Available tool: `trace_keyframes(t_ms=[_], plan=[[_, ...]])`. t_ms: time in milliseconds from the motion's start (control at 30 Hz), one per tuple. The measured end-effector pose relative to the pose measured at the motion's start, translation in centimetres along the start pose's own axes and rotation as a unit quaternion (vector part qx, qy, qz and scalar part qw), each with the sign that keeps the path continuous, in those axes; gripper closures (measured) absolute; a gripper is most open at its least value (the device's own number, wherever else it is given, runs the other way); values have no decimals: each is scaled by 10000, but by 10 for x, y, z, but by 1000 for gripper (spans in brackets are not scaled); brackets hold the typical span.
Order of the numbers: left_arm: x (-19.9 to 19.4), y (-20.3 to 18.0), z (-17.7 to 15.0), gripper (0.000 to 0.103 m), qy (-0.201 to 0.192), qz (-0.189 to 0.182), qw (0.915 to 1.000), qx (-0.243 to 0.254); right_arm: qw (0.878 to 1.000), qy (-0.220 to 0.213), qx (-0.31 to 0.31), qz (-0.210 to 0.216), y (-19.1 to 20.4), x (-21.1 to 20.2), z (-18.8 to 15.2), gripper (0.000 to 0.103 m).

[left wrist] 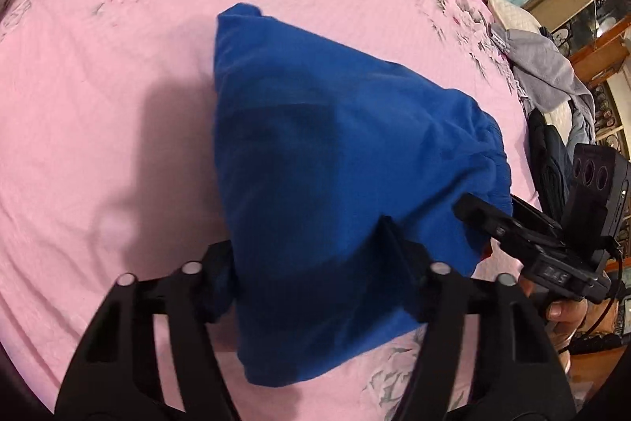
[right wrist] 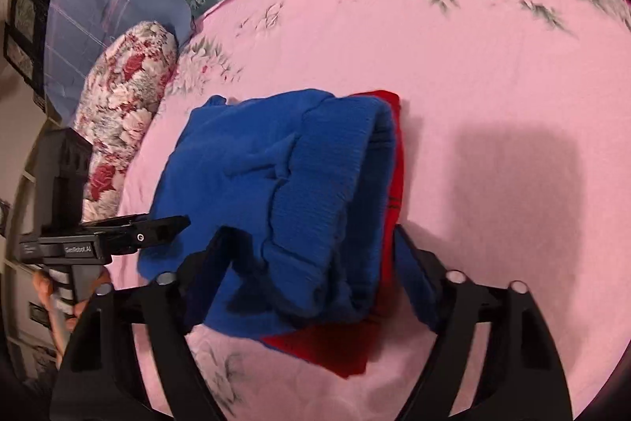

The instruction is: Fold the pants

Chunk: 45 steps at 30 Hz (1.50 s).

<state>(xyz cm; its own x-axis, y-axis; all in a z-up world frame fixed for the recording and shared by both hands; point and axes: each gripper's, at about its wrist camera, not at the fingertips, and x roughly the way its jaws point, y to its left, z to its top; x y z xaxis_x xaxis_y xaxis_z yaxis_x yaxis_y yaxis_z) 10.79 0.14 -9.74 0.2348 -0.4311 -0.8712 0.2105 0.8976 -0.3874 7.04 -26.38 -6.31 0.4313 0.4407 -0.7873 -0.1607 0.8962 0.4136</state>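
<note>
While the blue pants lie folded into a compact bundle on the pink bed, both tools straddle the bundle's near edge. The left gripper has its fingers partly closed with blue cloth between them; whether the pads actually press the cloth cannot be told from either view. The right gripper stands likewise at the waistband end, fingers partly closed around thick folded layers, grip not confirmed. A red layer shows under the blue cloth on the right side of the bundle; whether it belongs to the pants cannot be told.

Risks from this position:
- If only the top layer is caught, lifting is likely to peel the fold open.
- If the two tools move unevenly, the bundle is likely to twist and the edges go out of line.
- The soft bed gives under pressure, so fingers pushed down may snag the bedsheet along with the cloth.
- The two tools stand near each other and may collide if brought closer.

Orientation: in the left wrist view the bundle tapers from a wide near end to a narrow far corner, its long axis running near to far. The gathered waistband lies along the right edge. A flowered pillow lies well apart at far left.
</note>
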Motion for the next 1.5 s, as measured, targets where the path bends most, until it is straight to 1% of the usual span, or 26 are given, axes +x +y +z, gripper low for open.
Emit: trace_keyframes(t_ms=[33,67,100,133,233,333,433,567,633,733,767,833,900,1000,1033,1067,1100,1133,1167,1200,1267,1300,1333,1400,1433,1500], plan=[[-2,-2,0,57,-41,-4,10000,73,10000,-16,-48,-66,2,-1,0,50],[-8,-7,-1,62,-150,80,9997,155,9999,-53,-113,-78,4,-4,-1,59],[-14,-13,-2,70,-259,129,9993,232,9997,-105,-198,-91,7,-7,-1,65],[-24,-20,-5,73,-416,161,9984,359,9996,-195,-194,-63,11,-13,-1,66],[-57,-36,-8,73,-853,204,9943,605,9976,-447,-520,-14,27,-34,4,68],[-102,-42,5,73,-1477,159,9867,666,9904,-981,-971,31,54,-65,26,68],[-146,-42,39,73,-2083,75,9765,539,9774,-1513,-1478,2,85,-93,66,68],[-183,-48,95,72,-2994,456,9508,656,9497,-2304,-2116,-166,122,-110,130,68],[-186,-42,136,72,-3057,544,9491,524,9371,-2507,-2407,-321,133,-96,166,67],[-176,-25,185,72,-3199,621,9451,251,9405,-2469,-2311,-324,128,-63,217,67],[-165,-17,203,72,-3224,667,9441,163,9397,-2505,-2304,-335,122,-44,236,67],[-138,-4,228,72,-3105,859,9466,96,9402,-2531,-2261,-288,111,-19,254,67],[-100,16,249,72,-2801,922,9555,-46,9484,-2331,-2133,-270,92,21,272,67],[-40,51,265,72,-2237,901,9700,-307,9741,-1637,-1548,-199,54,81,291,67],[-21,62,267,70,-2058,882,9737,-420,9784,-1472,-1437,-207,44,97,291,67],[1,75,268,66,-1837,934,9766,-620,9811,-1310,-1389,-324,34,116,291,66],[12,84,268,35,-1787,1046,9752,-788,9800,-1225,-1443,-620,28,133,288,61],[19,93,265,2,-1885,1189,9697,-1001,9774,-1188,-1496,-905,24,144,284,55],[21,105,261,2,-1982,1236,9637,-1296,9756,-1192,-1449,-1140,17,152,280,30],[21,111,258,2,-1996,1009,9640,-1435,9770,-1257,-1294,-1136,9,153,279,17],[12,111,253,2,-1915,912,9638,-1616,9852,-1182,-888,-867,-1,145,279,16],[5,109,250,2,-1918,908,9631,-1655,9861,-1219,-764,-831,-1,136,278,16],[-6,106,245,2,-2011,922,9615,-1630,9839,-1398,-708,-859,3,118,275,16],[-36,91,228,2,-2309,1156,9550,-1458,9769,-1831,-725,-829,15,83,265,17],[-47,85,219,2,-2403,1237,9530,-1372,9743,-1944,-741,-858,21,66,257,17],[-69,68,191,2,-2499,1476,9496,-1180,9730,-1905,-797,-1032,36,35,233,16]])
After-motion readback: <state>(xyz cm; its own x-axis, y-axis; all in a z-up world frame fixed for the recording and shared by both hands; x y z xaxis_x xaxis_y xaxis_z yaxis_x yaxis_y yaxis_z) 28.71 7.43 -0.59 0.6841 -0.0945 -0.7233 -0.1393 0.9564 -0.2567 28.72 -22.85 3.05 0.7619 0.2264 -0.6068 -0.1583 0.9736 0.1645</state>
